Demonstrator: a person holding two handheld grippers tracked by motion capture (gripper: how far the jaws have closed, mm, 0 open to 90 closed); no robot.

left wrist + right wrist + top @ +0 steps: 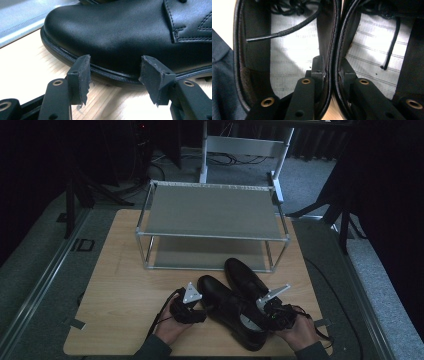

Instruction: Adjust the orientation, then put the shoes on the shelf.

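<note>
Two shoes (pixel 235 307), collars pinched together.

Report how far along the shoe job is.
Done: the right gripper is clamped on the touching inner walls of both black shoes, pinching the pair together. In hand: the left gripper, jaws open, sits at the nearer shoe's toe. Left: both shoes are still on the table; the rack is bare.
</note>
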